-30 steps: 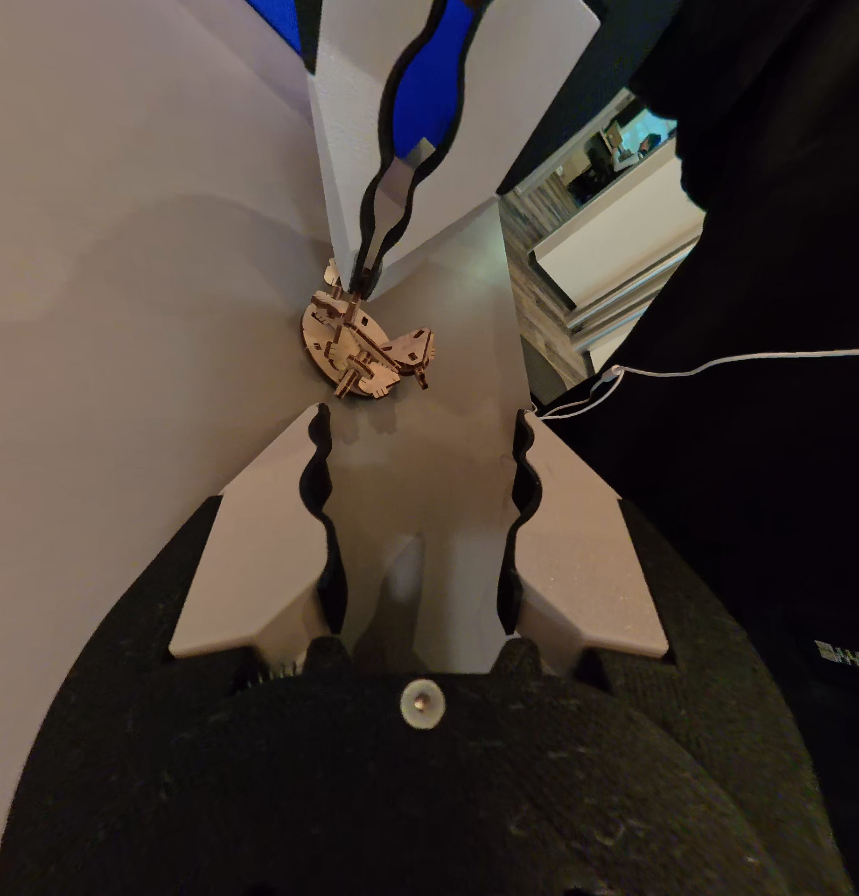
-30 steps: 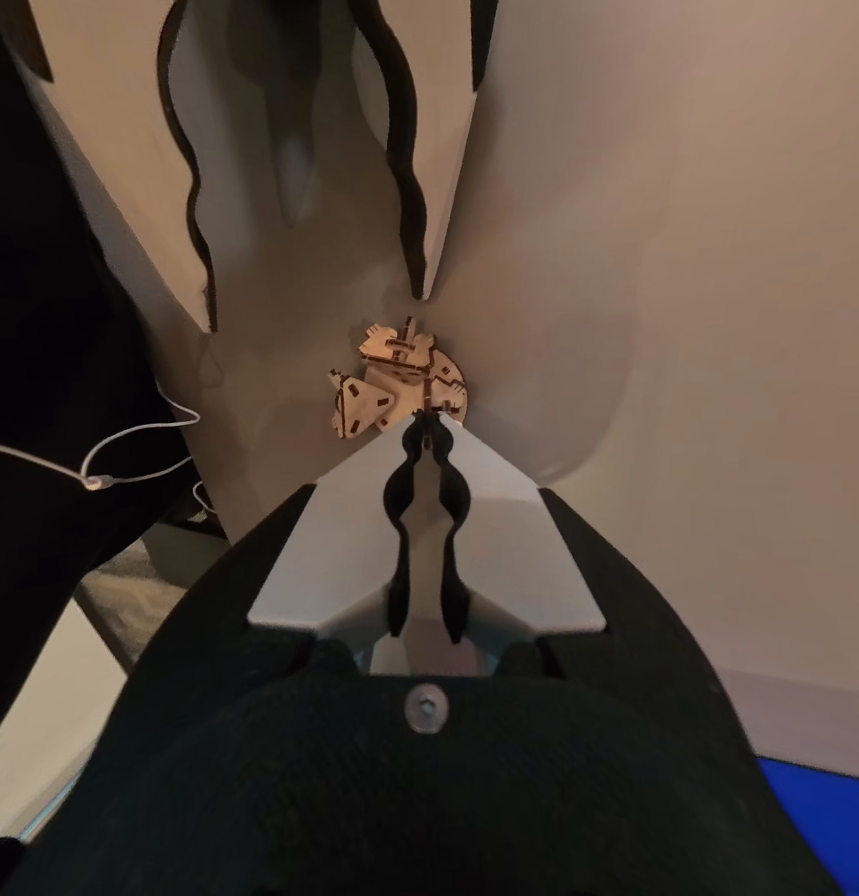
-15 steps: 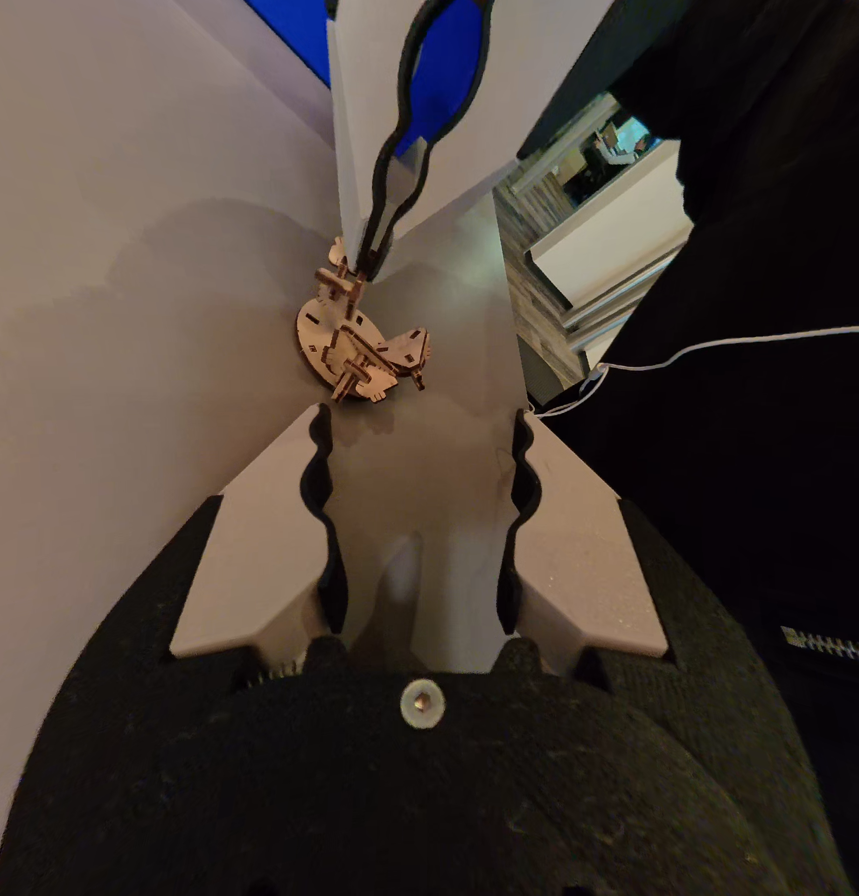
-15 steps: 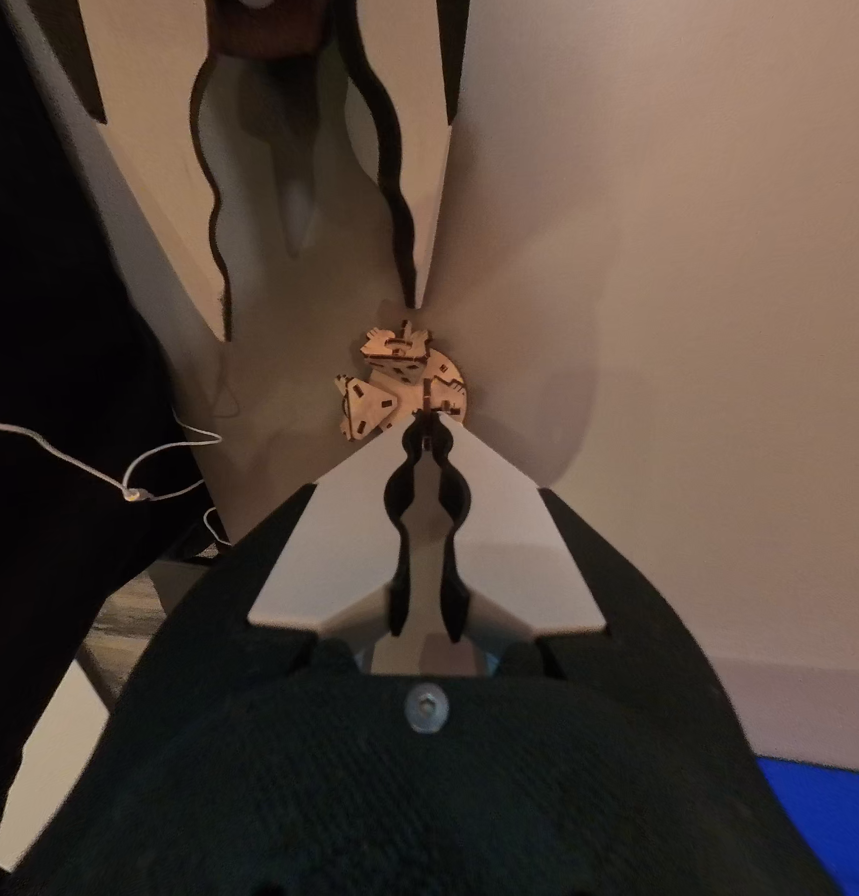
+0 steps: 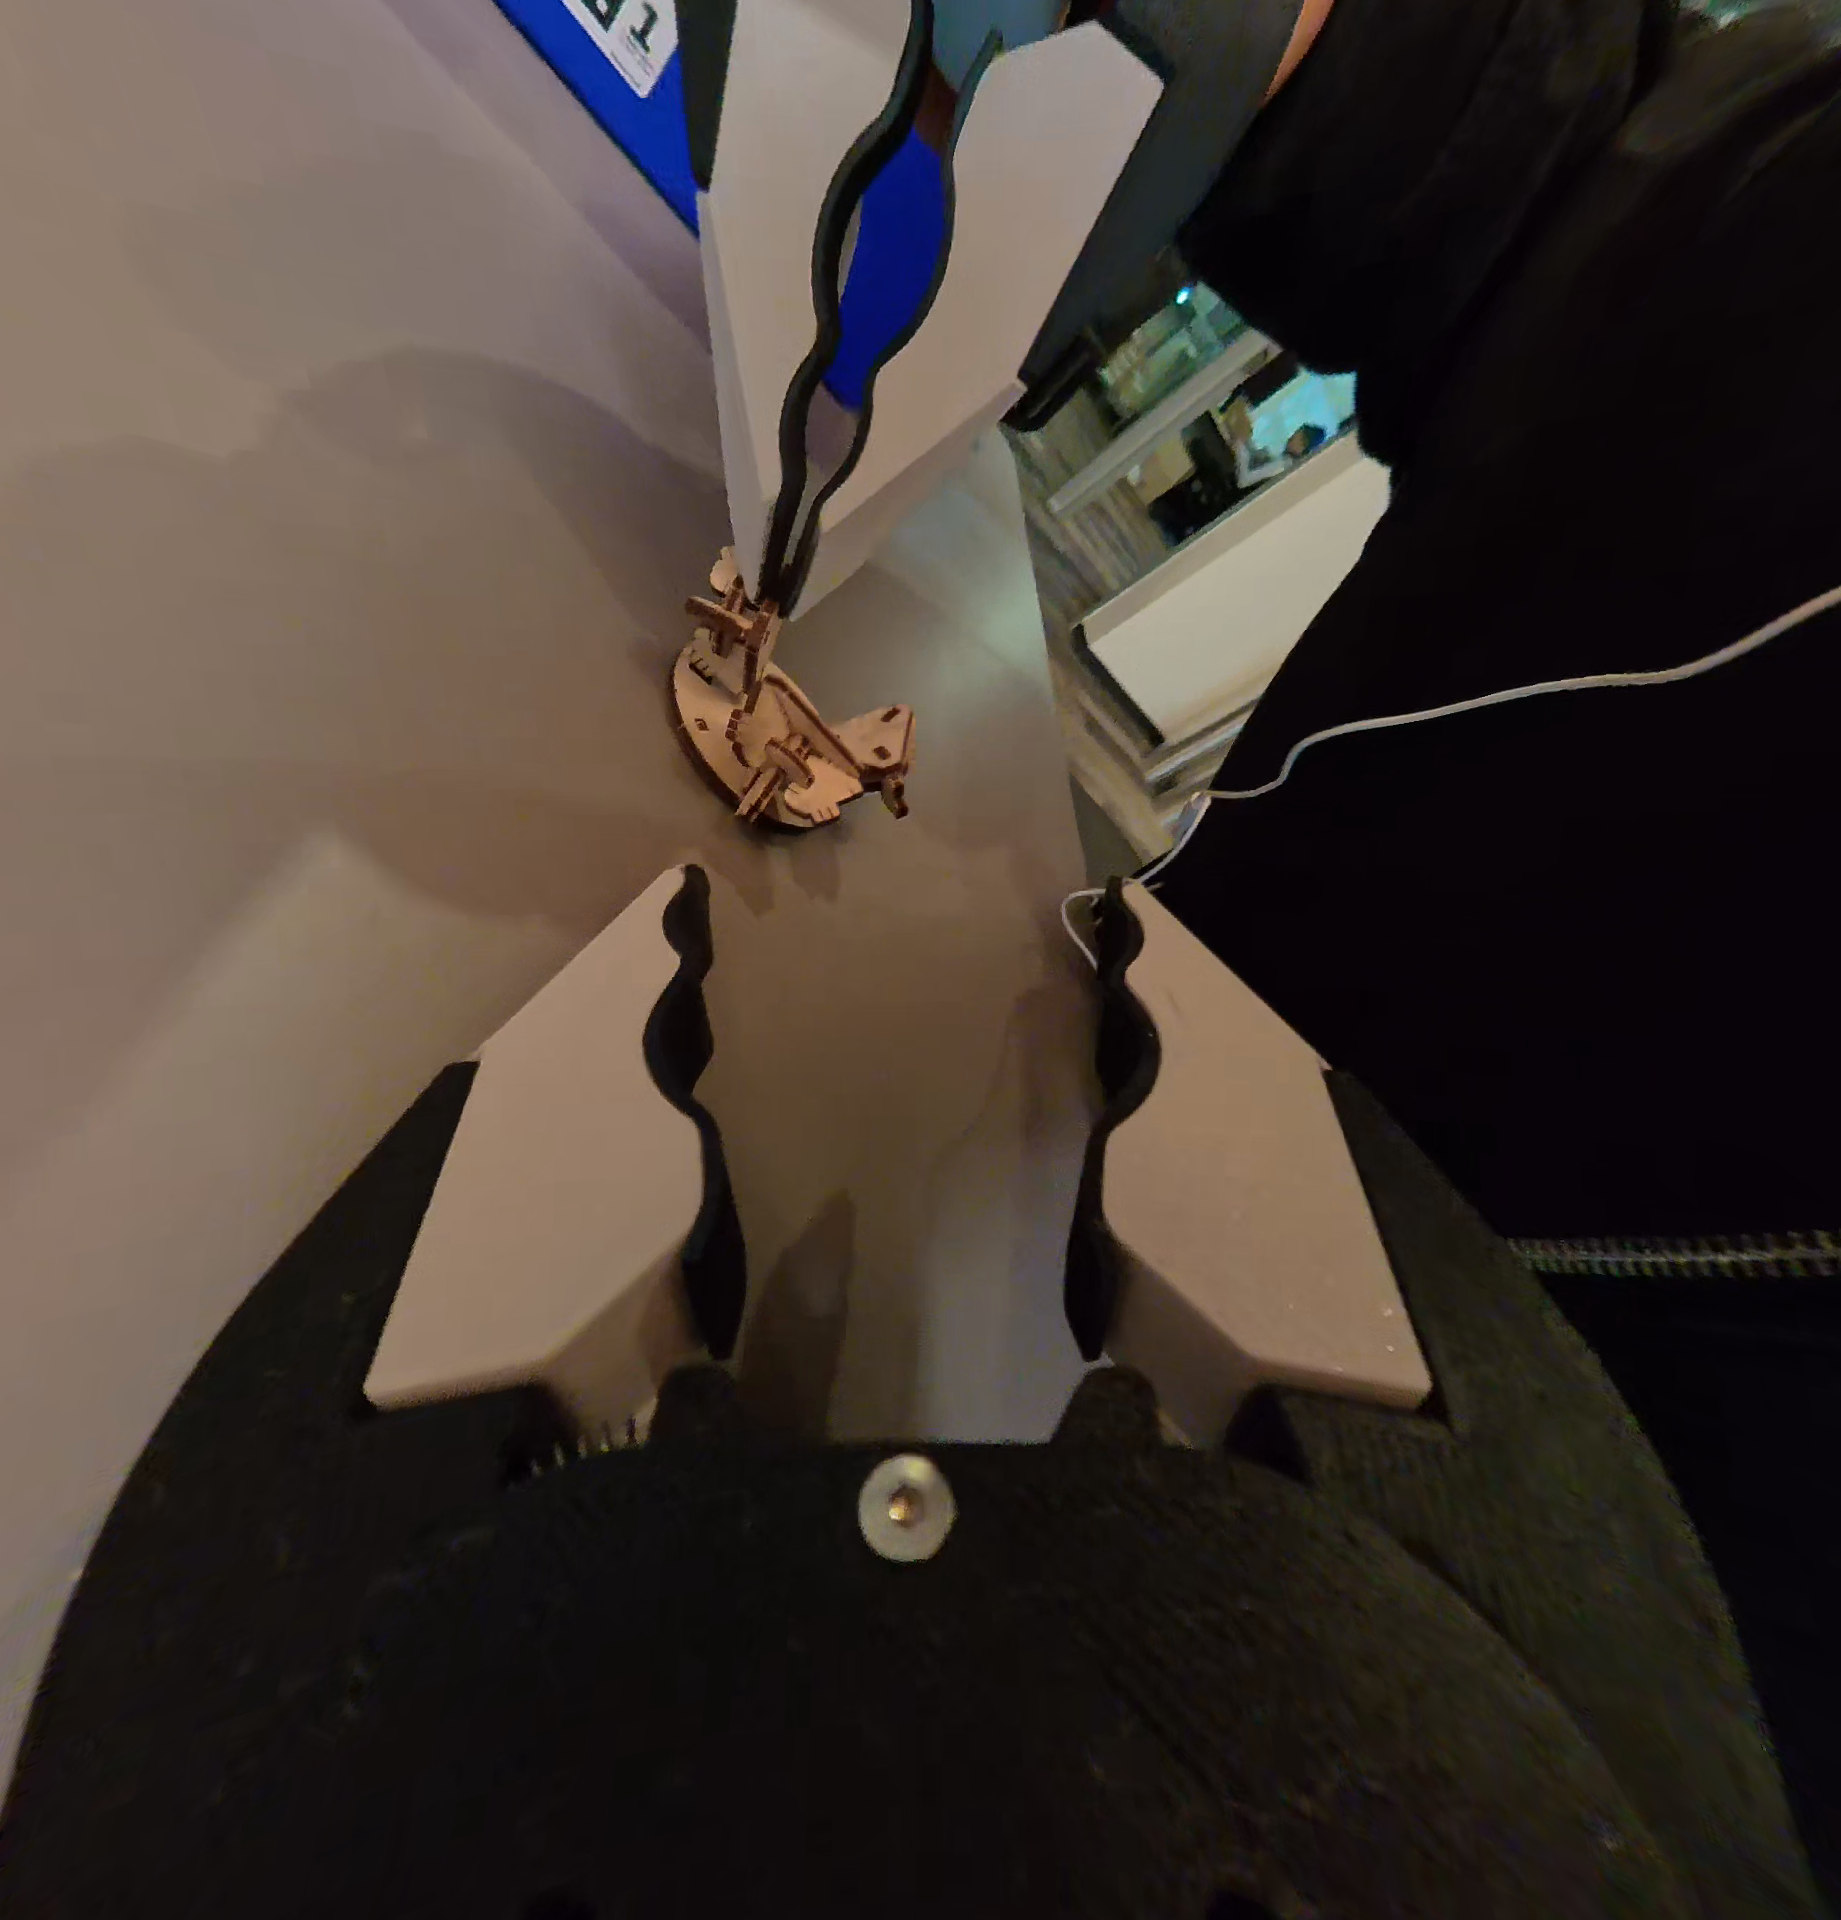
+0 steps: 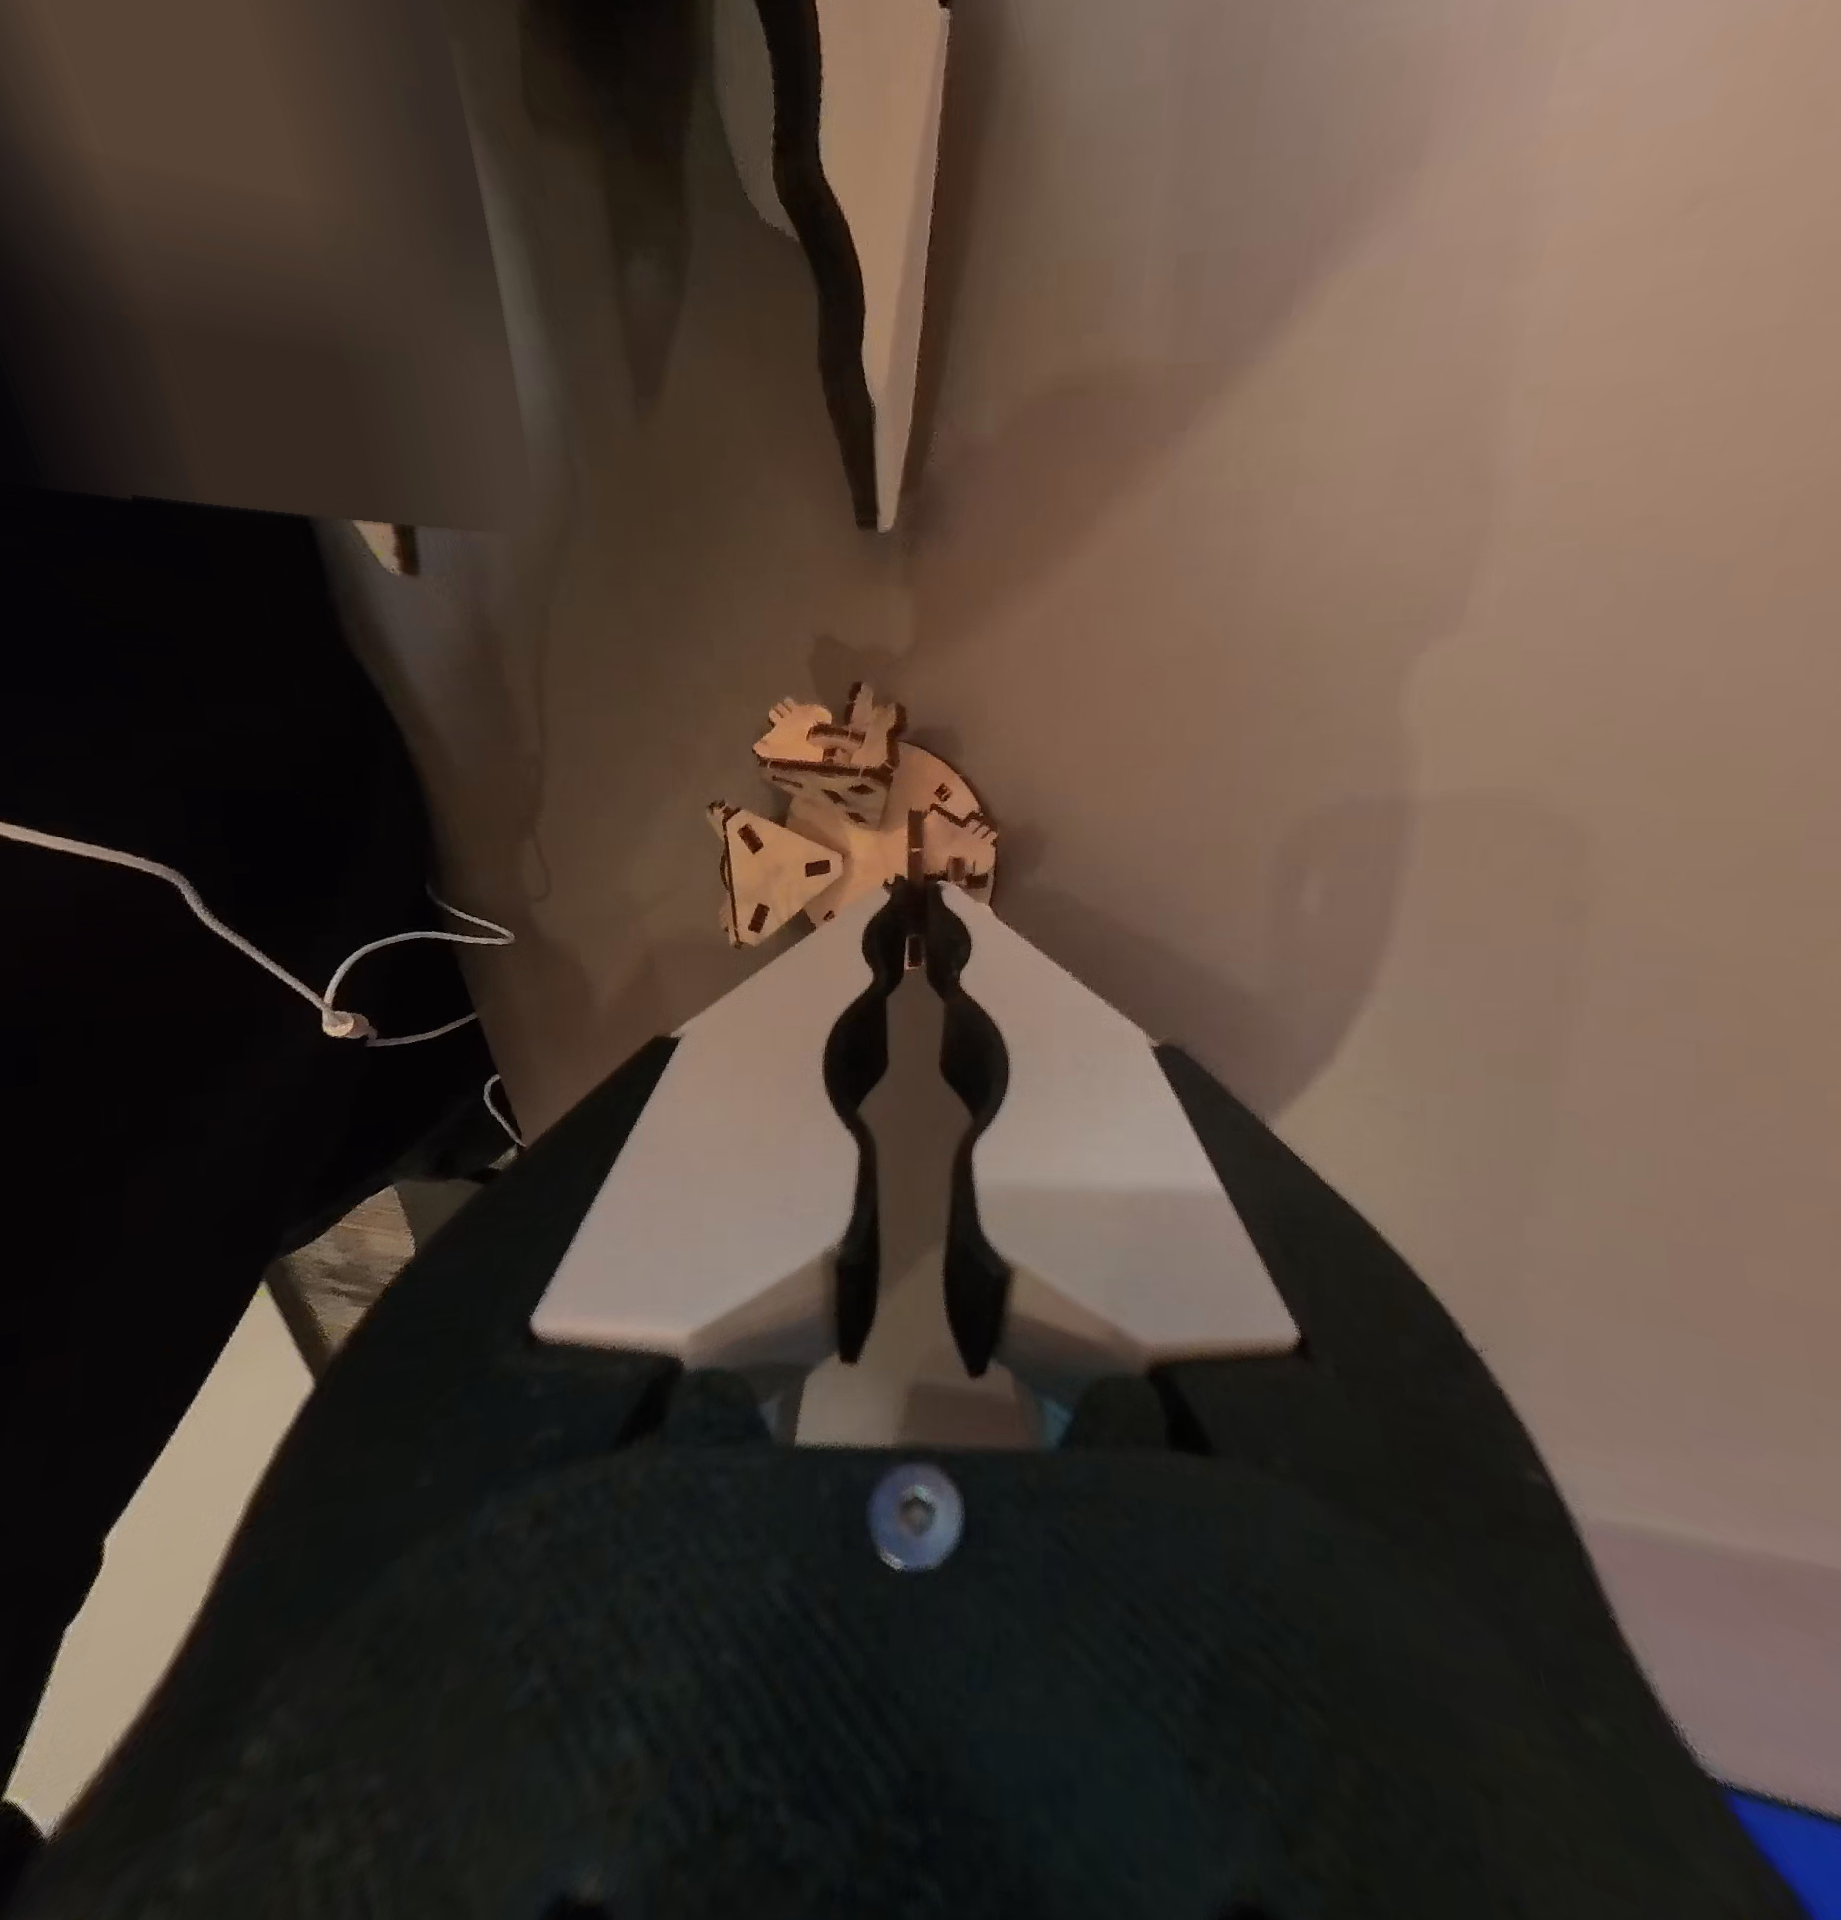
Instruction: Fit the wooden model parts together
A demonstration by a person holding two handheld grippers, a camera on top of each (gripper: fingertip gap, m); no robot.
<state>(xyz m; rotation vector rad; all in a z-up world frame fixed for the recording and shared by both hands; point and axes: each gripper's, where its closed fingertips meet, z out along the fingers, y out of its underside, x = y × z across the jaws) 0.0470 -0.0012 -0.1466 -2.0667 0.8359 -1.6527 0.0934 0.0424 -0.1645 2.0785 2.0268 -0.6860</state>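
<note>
A small wooden puzzle model (image 5: 781,727) made of slotted plywood pieces lies on the pale table (image 5: 272,520). It has a round base and a triangular part (image 6: 776,868). My right gripper (image 6: 911,914) is shut on a thin upright wooden piece of the model (image 6: 864,821), and the left wrist view shows its tips (image 5: 776,597) pinching that piece from the far side. My left gripper (image 5: 900,894) is open and empty, its fingertips just short of the model. In the right wrist view one left finger (image 6: 874,312) hangs above the model.
A person in dark clothing (image 5: 1570,727) stands at the right with a thin white cord (image 5: 1467,696) hanging across. A blue mat (image 5: 625,104) lies at the table's far edge. A blurred patch covers the upper left of the right wrist view. Tip to tip, the grippers are about 7 centimetres apart.
The right gripper has stayed shut on the model's upright piece and tilted it up a little, so the round base stands more on edge. The left gripper has stayed open, holding nothing.
</note>
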